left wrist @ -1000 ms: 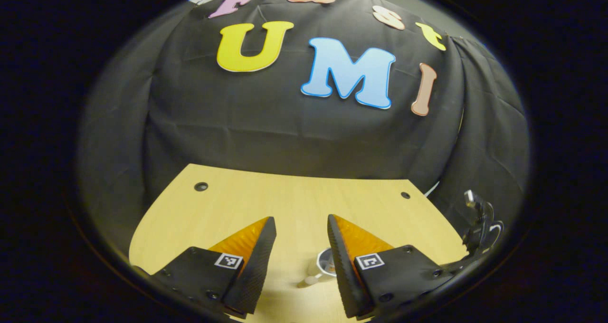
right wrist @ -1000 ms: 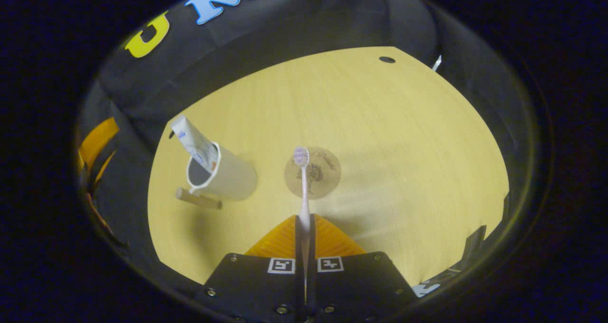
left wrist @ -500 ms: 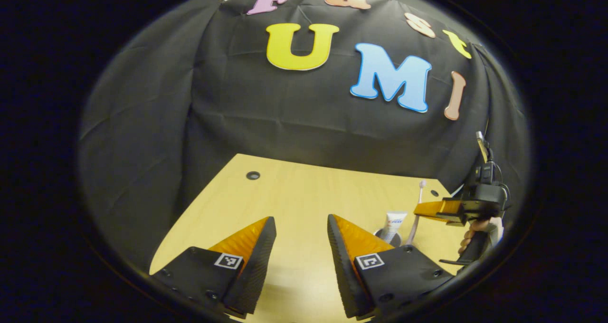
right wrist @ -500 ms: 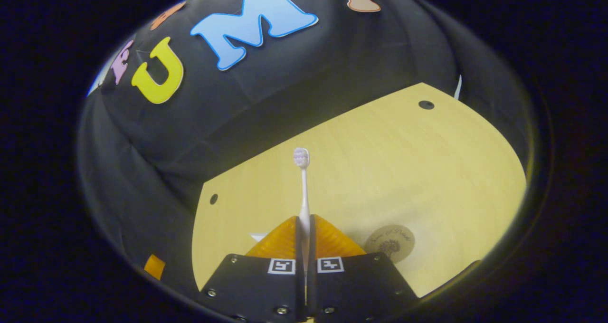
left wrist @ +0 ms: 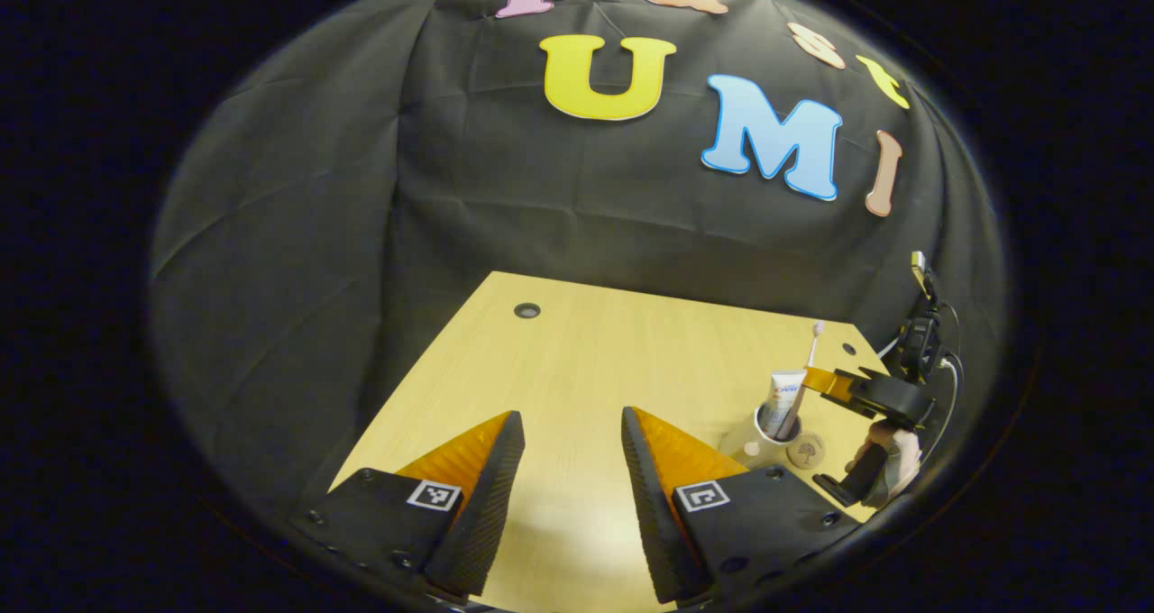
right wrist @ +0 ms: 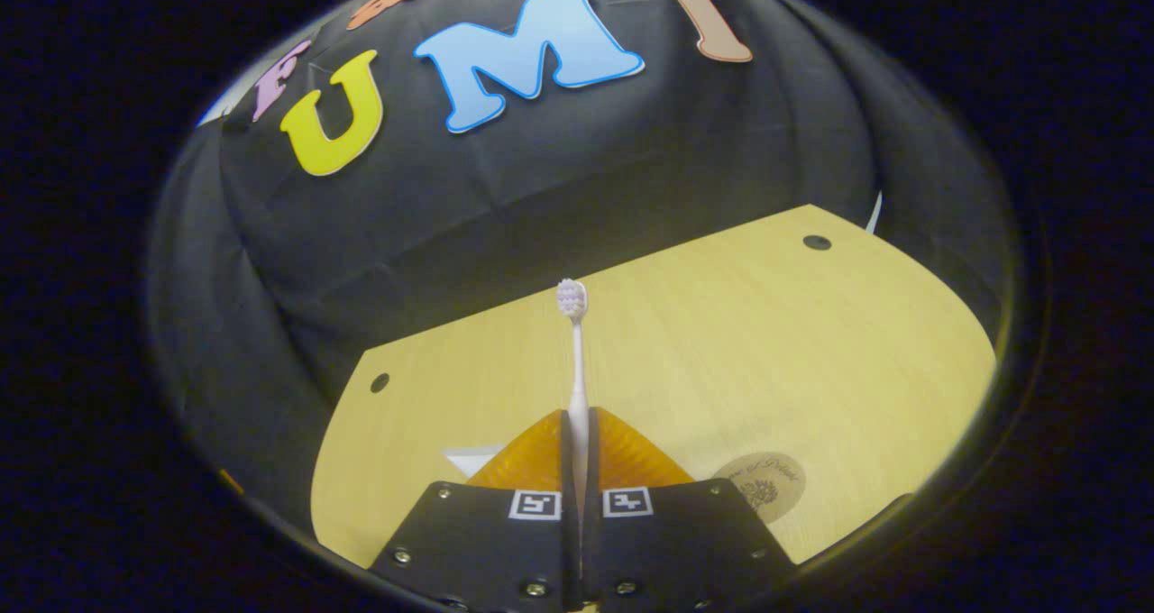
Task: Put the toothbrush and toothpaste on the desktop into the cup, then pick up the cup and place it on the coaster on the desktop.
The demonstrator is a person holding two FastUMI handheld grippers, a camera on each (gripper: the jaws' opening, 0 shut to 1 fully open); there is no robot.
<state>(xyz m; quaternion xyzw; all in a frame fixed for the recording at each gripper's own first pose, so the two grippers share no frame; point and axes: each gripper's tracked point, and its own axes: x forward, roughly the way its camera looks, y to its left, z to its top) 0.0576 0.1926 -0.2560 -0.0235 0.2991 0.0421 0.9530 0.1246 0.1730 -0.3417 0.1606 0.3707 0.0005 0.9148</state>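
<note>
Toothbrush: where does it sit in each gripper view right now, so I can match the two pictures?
Left gripper view: the toothbrush stands far right, its lower end in the cup, held by the right gripper.
Right gripper view: the toothbrush rises from bottom centre, clamped between that gripper's fingers.
Shared landmark: the round coaster on the desktop.

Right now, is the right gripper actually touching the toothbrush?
Touching. In the right gripper view, the right gripper has both fingers pressed against the toothbrush handle, with its bristle end sticking out ahead.
</note>
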